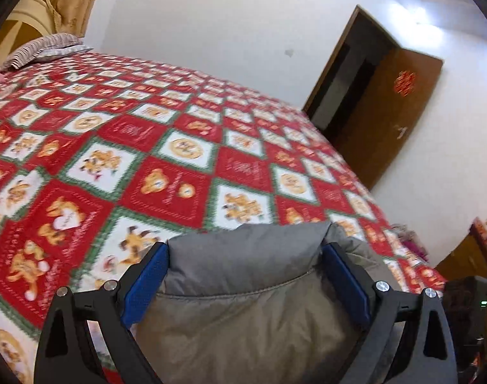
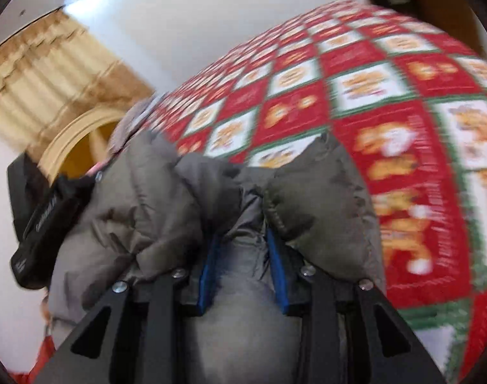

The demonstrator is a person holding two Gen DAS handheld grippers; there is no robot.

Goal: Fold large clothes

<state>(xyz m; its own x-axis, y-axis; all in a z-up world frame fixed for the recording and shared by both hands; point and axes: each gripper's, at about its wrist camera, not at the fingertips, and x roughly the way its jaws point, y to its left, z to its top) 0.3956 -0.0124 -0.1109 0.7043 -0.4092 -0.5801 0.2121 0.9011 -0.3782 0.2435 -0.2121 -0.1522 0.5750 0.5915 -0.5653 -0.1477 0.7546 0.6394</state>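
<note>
A grey-olive padded jacket [image 1: 243,291] fills the space between the blue pads of my left gripper [image 1: 245,256], whose jaws stand wide with the thick fabric pressed between them. In the right wrist view the same jacket [image 2: 141,211] bunches up around my right gripper [image 2: 243,243], whose blue pads are close together and pinch a fold of it. A black collar or label part [image 2: 48,220] hangs at the left. Both grippers hold the jacket above the bed [image 1: 179,147].
The bed has a red, white and green bear-patterned cover [image 2: 387,102]. A striped pillow [image 1: 41,48] lies at its head by a yellow headboard [image 2: 77,134]. A brown door [image 1: 390,112] stands open at the right. Furniture [image 1: 467,256] stands past the bed's foot.
</note>
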